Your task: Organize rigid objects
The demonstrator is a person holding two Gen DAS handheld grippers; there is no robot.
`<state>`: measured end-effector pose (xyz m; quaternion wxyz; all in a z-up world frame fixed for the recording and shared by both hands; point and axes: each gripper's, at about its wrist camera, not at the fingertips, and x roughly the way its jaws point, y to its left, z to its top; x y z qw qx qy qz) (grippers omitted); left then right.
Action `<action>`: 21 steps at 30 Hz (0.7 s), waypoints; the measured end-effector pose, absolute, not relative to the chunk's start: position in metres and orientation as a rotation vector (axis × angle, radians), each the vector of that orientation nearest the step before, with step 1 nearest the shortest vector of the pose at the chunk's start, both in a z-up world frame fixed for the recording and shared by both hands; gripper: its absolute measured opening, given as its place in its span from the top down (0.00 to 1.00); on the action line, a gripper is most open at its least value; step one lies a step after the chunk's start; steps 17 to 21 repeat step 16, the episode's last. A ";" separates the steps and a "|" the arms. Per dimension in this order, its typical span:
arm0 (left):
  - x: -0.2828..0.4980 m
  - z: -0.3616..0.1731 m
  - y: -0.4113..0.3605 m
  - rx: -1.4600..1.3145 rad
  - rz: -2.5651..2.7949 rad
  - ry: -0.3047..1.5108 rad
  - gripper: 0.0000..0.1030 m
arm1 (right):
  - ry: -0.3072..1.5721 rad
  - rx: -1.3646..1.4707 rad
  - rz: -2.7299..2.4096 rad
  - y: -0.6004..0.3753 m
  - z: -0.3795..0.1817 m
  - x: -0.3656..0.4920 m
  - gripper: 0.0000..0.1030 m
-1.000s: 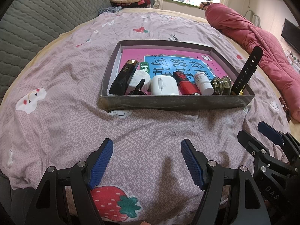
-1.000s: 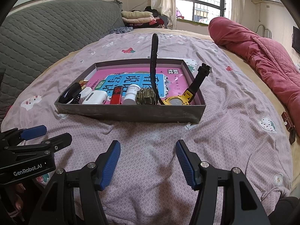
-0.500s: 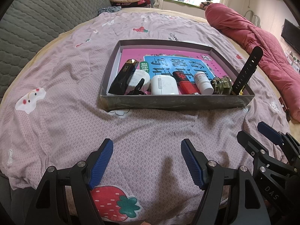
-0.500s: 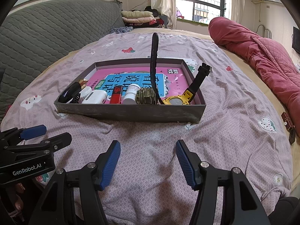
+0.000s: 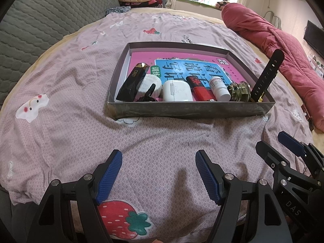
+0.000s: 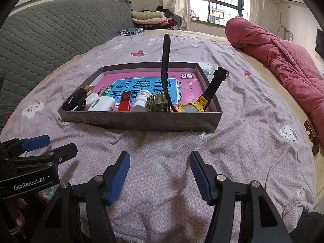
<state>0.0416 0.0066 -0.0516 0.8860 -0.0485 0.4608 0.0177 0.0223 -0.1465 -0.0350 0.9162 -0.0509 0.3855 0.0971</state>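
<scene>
Both my grippers hang low over the bedspread (image 5: 60, 105), empty. My left gripper (image 5: 159, 175) has its blue pads spread wide with nothing between them, and my right gripper (image 6: 160, 175) is just as wide and holds nothing; in the left view the right one shows at about 4 o'clock.

The job looks close to finished, as I judge it. The shallow grey box (image 5: 190, 110) sits ahead of me at 12 o'clock, and everything rigid I can see is lined up along its near wall: a black faceted case (image 5: 132, 86), a white round jar (image 5: 150, 83), a white charging case (image 5: 177, 91), a red lipstick (image 5: 199, 88), a small white bottle (image 5: 219, 88), a brass-coloured cap (image 5: 239, 92) and a yellow watch (image 6: 190, 107) with its strap standing up. They lie on a pink and blue book (image 5: 188, 66) that floors the box. Nothing loose lies near my fingers; a small brown thing at 3 o'clock in the right view is too small to identify.

The surface is soft and creased. A grey quilted headboard (image 6: 50, 36) rises at 10 o'clock, a red quilt (image 6: 283, 50) at 2 o'clock, folded clothes (image 6: 147, 17) and a window (image 6: 218, 0) beyond.
</scene>
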 end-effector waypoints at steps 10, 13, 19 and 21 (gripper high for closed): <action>0.042 -0.052 0.006 -0.101 0.037 0.958 0.26 | 0.794 -0.087 0.186 -0.155 -0.035 0.026 0.41; 0.044 -0.053 0.010 -0.107 0.033 0.952 0.26 | 0.798 -0.084 0.169 -0.162 -0.034 0.031 0.41; 0.048 -0.051 0.021 -0.126 0.038 0.936 0.26 | 0.795 -0.063 0.138 -0.176 -0.030 0.037 0.41; 0.048 -0.051 0.021 -0.126 0.038 0.936 0.26 | 0.795 -0.063 0.138 -0.176 -0.030 0.037 0.41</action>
